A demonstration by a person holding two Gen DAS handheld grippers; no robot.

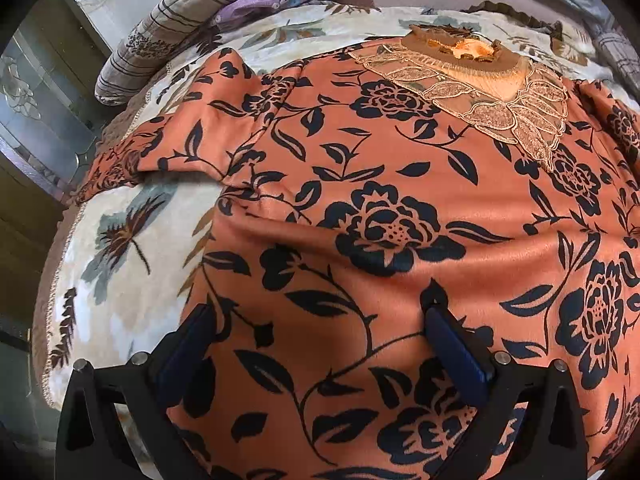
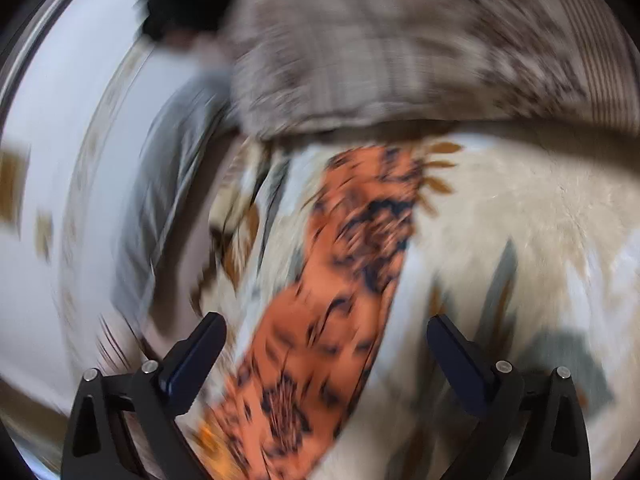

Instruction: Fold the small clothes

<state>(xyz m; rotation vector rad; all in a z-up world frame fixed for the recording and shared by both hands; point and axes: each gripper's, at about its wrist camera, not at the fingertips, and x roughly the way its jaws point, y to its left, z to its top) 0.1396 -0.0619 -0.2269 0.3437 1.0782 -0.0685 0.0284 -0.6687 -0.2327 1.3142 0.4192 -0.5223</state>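
An orange top with a black flower print (image 1: 380,208) lies spread flat on a cream floral blanket (image 1: 120,264). Its lace neckline (image 1: 496,96) points away from me and one sleeve (image 1: 168,148) stretches to the left. My left gripper (image 1: 320,320) is open, low over the near hem, with the cloth under both fingers. In the blurred right wrist view, the other sleeve (image 2: 344,280) runs as an orange strip between the open fingers of my right gripper (image 2: 326,344).
A plaid quilt or pillow (image 1: 160,36) lies at the back left and also fills the top of the right wrist view (image 2: 400,60). A grey cloth (image 2: 160,200) lies left of the sleeve. The blanket's edge (image 1: 52,320) drops off at the left.
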